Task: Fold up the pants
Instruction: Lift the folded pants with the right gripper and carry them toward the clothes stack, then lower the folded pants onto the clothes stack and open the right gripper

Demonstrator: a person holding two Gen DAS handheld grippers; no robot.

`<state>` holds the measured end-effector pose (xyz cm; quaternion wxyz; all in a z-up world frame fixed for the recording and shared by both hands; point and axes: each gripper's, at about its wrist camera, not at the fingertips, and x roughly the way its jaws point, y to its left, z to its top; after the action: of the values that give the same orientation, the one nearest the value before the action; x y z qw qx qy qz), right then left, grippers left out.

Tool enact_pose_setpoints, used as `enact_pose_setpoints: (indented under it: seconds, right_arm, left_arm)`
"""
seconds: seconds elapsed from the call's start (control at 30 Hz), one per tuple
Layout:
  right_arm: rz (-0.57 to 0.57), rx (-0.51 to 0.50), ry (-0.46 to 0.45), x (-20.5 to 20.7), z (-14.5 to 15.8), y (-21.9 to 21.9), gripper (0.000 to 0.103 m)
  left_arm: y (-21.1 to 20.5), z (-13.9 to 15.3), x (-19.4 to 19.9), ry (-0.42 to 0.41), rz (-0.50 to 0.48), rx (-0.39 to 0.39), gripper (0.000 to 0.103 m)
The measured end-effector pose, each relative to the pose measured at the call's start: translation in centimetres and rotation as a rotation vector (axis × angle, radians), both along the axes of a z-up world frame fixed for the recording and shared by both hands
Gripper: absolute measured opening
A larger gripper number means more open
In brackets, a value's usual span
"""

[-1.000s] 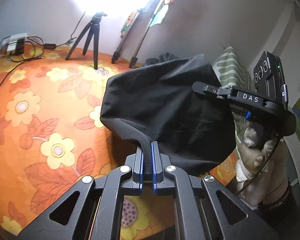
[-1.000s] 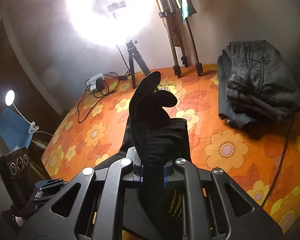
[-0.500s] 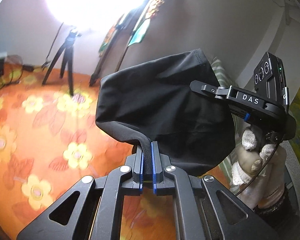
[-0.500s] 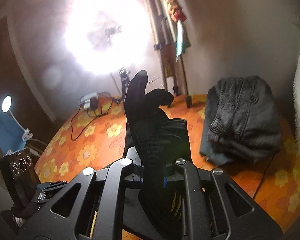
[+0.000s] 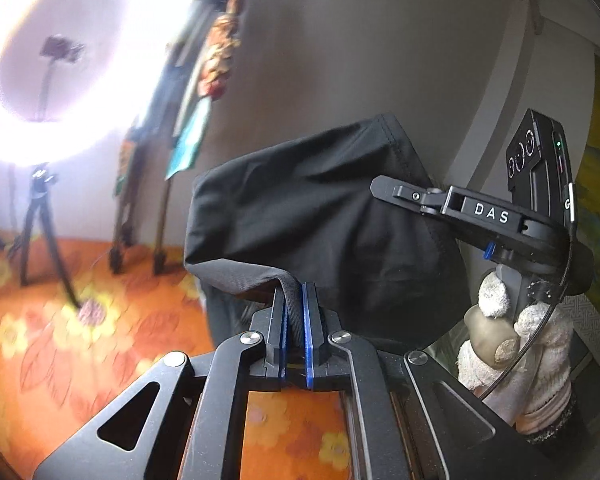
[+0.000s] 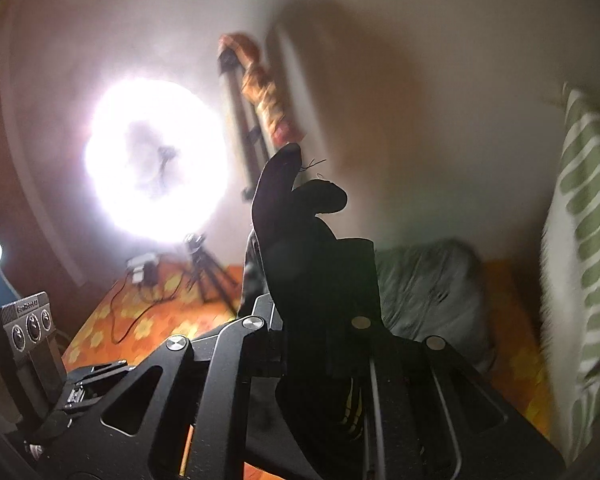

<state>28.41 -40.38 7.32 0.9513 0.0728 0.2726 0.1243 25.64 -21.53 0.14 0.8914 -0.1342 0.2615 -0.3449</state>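
Black pants (image 5: 320,232) hang in the air between both grippers, above the orange flowered bedspread (image 5: 52,344). My left gripper (image 5: 294,296) is shut on a thick edge of the pants, the cloth pinched between its blue pads. In the right wrist view my right gripper (image 6: 320,304) is shut on another bunched part of the black pants (image 6: 300,232), which stands up over the fingers and hides them. The right gripper's body (image 5: 480,216), held by a white-gloved hand (image 5: 512,344), shows at the right of the left wrist view.
A bright ring light on a small tripod (image 5: 40,208) stands at the back, with taller tripod legs (image 5: 160,200) leaning on the wall. A folded grey garment pile (image 6: 432,292) lies on the bedspread. A green striped pillow (image 6: 588,216) is at the right. Cables and a power strip (image 6: 140,272) lie at the left.
Both grippers have risen, lifting the black pants up off the bedspread. The views now show more wall and less bed. The grips have not changed.
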Motion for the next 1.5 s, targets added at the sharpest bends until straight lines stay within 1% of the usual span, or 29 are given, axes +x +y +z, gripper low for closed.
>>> enact_pose_setpoints:
  seconds: [0.1, 0.2, 0.3, 0.4, 0.47, 0.53, 0.63, 0.67, 0.7, 0.8, 0.9, 0.97, 1.0, 1.03, 1.07, 1.13, 1.17, 1.23, 1.27, 1.3, 1.33, 1.37, 1.43, 1.5]
  right_arm:
    - [-0.026, -0.02, -0.026, 1.4, 1.2, -1.7, 0.013]
    - [-0.055, -0.041, -0.04, 3.4, 1.9, -3.5, 0.013]
    - [-0.075, -0.061, -0.041, 5.4, 1.7, -5.0, 0.013]
    - [-0.09, -0.082, -0.037, 7.6, 1.0, -6.3, 0.013]
    - [-0.095, -0.084, -0.029, 9.3, 0.1, -7.2, 0.013]
    - [-0.096, -0.078, -0.013, 11.1, -1.3, -8.2, 0.013]
    - [-0.094, -0.057, 0.022, 13.1, -4.5, -9.7, 0.013]
    - [-0.093, -0.043, 0.044, 14.0, -5.9, -10.4, 0.013]
    - [-0.096, -0.034, 0.059, 14.6, -6.8, -10.9, 0.013]
    - [-0.108, -0.002, 0.112, 16.4, -10.0, -12.7, 0.013]
    - [-0.127, 0.038, 0.152, 18.1, -12.3, -14.9, 0.013]
    - [-0.153, 0.067, 0.17, 19.0, -13.5, -16.3, 0.017]
    - [-0.158, 0.072, 0.183, 19.3, -13.9, -16.7, 0.021]
    - [-0.164, 0.066, 0.198, 19.8, -14.3, -17.1, 0.022]
    - [-0.178, 0.045, 0.205, 20.0, -14.5, -17.2, 0.027]
    - [-0.212, -0.014, 0.222, 20.1, -14.8, -17.1, 0.04]
    - [-0.22, -0.026, 0.229, 20.0, -14.8, -17.1, 0.043]
    - [-0.224, -0.03, 0.242, 19.5, -14.9, -17.1, 0.053]
    - [-0.23, -0.038, 0.241, 19.1, -15.0, -17.3, 0.057]
    - [-0.25, -0.066, 0.236, 18.4, -14.9, -17.3, 0.066]
    - [-0.261, -0.083, 0.231, 17.8, -14.9, -17.5, 0.07]
    - [-0.266, -0.103, 0.228, 17.4, -14.8, -17.4, 0.07]
    - [-0.298, -0.172, 0.225, 16.5, -14.8, -17.6, 0.07]
    - [-0.324, -0.188, 0.221, 15.8, -14.6, -18.0, 0.07]
  left_arm:
    - [-2.0, 0.6, 1.2, -0.026, -0.012, 0.0, 0.005]
    - [-3.9, 0.7, 3.0, -0.032, -0.022, -0.006, 0.005]
    - [-5.3, 0.5, 4.2, -0.034, -0.028, -0.007, 0.005]
    - [-7.1, -0.5, 6.0, -0.031, -0.035, -0.003, 0.005]
    - [-8.0, -1.4, 7.8, -0.023, -0.031, -0.002, 0.005]
    - [-8.7, -2.6, 8.6, -0.012, -0.028, 0.005, 0.005]
    - [-9.4, -4.8, 9.5, 0.017, -0.028, 0.026, 0.005]
    - [-9.7, -6.1, 9.9, 0.038, -0.032, 0.04, 0.005]
    - [-10.0, -6.6, 10.5, 0.048, -0.031, 0.047, 0.005]
    - [-10.1, -9.0, 11.0, 0.081, -0.03, 0.074, 0.005]
    - [-9.7, -9.9, 10.7, 0.086, -0.026, 0.092, 0.005]
    - [-9.3, -10.1, 10.3, 0.091, -0.025, 0.094, 0.005]
    - [-9.3, -10.2, 10.1, 0.091, -0.027, 0.097, 0.005]
    - [-9.2, -10.3, 9.8, 0.089, -0.026, 0.108, 0.005]
    - [-9.2, -10.5, 9.5, 0.095, -0.028, 0.111, 0.005]
    - [-9.2, -10.5, 8.9, 0.097, -0.027, 0.126, 0.005]
    - [-9.1, -10.6, 8.7, 0.098, -0.026, 0.131, 0.005]
    - [-8.9, -10.9, 8.7, 0.114, -0.025, 0.128, 0.005]
    - [-8.8, -11.0, 8.7, 0.125, -0.028, 0.13, 0.009]
    - [-9.0, -11.6, 9.2, 0.13, -0.029, 0.136, 0.011]
    - [-9.0, -11.8, 9.1, 0.136, -0.024, 0.143, 0.016]
    - [-8.8, -11.9, 9.0, 0.149, -0.023, 0.149, 0.021]
    - [-8.6, -12.3, 9.1, 0.158, -0.02, 0.152, 0.022]
    - [-8.3, -12.3, 8.8, 0.17, -0.018, 0.155, 0.025]
